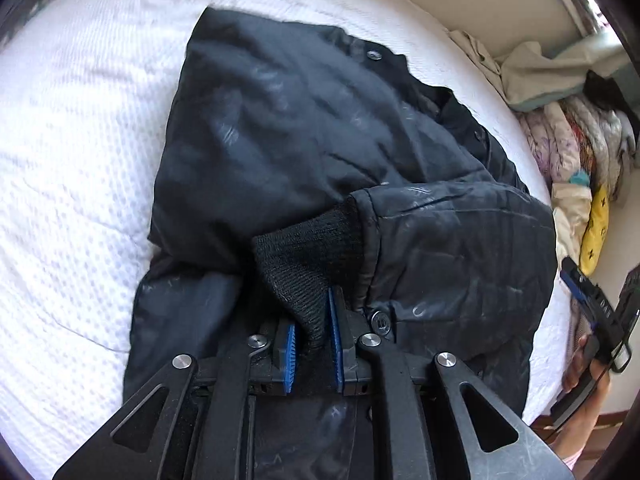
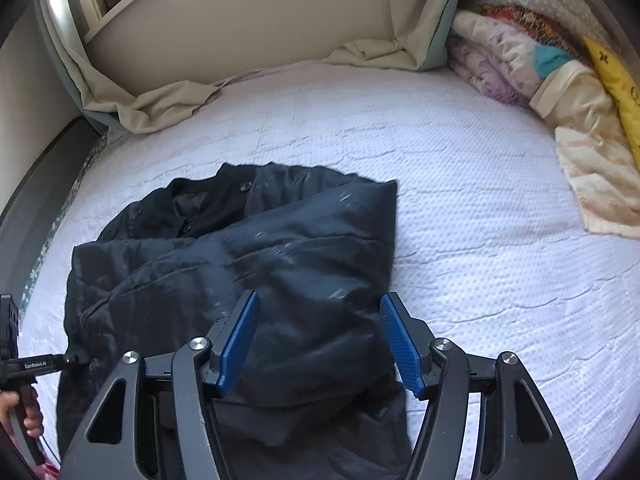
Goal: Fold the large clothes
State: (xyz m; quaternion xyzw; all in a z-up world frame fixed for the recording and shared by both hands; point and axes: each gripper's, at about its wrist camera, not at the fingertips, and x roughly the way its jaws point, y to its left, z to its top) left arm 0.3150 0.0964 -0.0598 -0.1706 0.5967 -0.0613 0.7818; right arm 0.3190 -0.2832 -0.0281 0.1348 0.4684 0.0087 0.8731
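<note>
A dark navy, slightly glossy padded jacket (image 1: 320, 152) lies partly folded on a white mattress cover (image 1: 80, 160) with a fine dotted, waffle-like weave, its shell creased into soft puffy ridges and marked with faint pale scuffs. The left gripper (image 1: 314, 340) has its blue ribbed pads drawn in narrow around the black ribbed knit cuff (image 1: 304, 256) of one sleeve, the knit pinched between them and the sleeve laid across the jacket's body. A round metal snap button (image 1: 379, 322) sits just beside the right-hand pad.

The right gripper (image 2: 320, 344) hangs over the near edge of the jacket with its jaws wide apart; the blue textured pads stand on either side of a fold of fabric without pressing on it.

Only the left wrist view shows the cuff and the grip on it. The right wrist view alone shows the whole far side of the bed: a beige wall (image 2: 240, 20), crumpled cream curtain cloth (image 2: 160, 100) pooled at the mattress edge, and a stack of folded floral and patterned quilts (image 2: 540, 60) with a yellow one at the right. It also shows the jacket's open collar and dark placket (image 2: 200, 208) lying flat
</note>
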